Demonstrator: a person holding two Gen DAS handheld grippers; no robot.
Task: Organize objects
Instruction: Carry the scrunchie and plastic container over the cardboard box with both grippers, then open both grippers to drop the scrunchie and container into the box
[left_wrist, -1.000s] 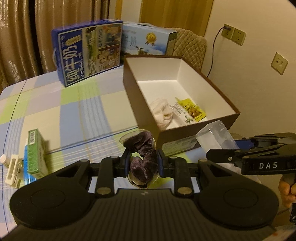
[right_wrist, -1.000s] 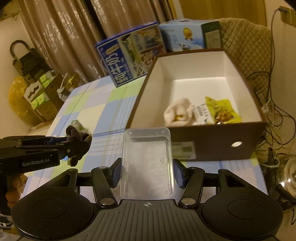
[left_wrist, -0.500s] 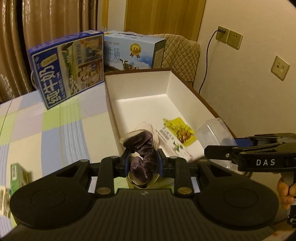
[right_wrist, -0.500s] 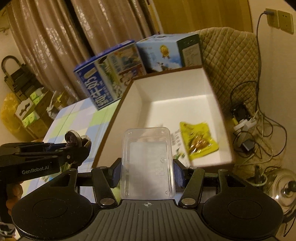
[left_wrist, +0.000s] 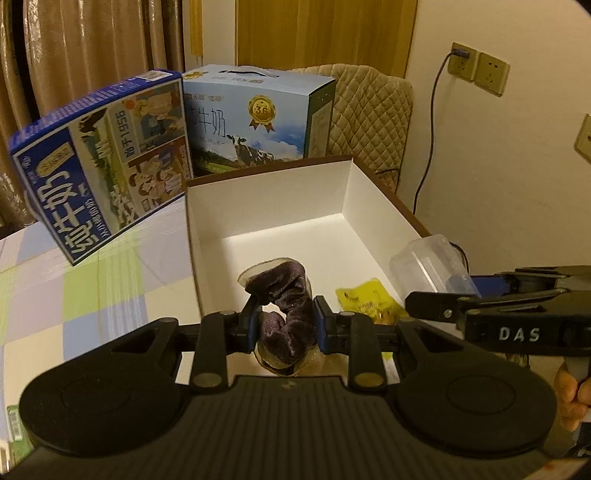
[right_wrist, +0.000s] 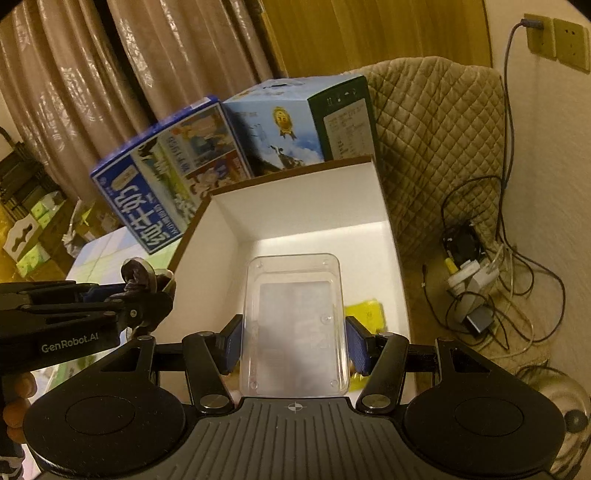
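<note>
Curtained room: clear case (right_wrist: 295, 325) (flat) clamped in right hand-held gripper (right_wrist: 293, 343) above box (right_wrist: 380, 206).

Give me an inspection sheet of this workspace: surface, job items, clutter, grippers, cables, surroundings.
Surface: checked tablecloth in pastel squares.
Job's things: open brown box with a white inside; yellow packet on its floor; dark velvet scrunchie in a clear wrapper; clear plastic container.
Clutter: dark blue milk carton and light blue milk carton behind the box.
Grippers: left gripper shut on the scrunchie; right gripper shut on the container; both over the box.
Cables: tangle with a power strip on the floor; wall plug.
Surroundings: curtains, quilted chair.
</note>
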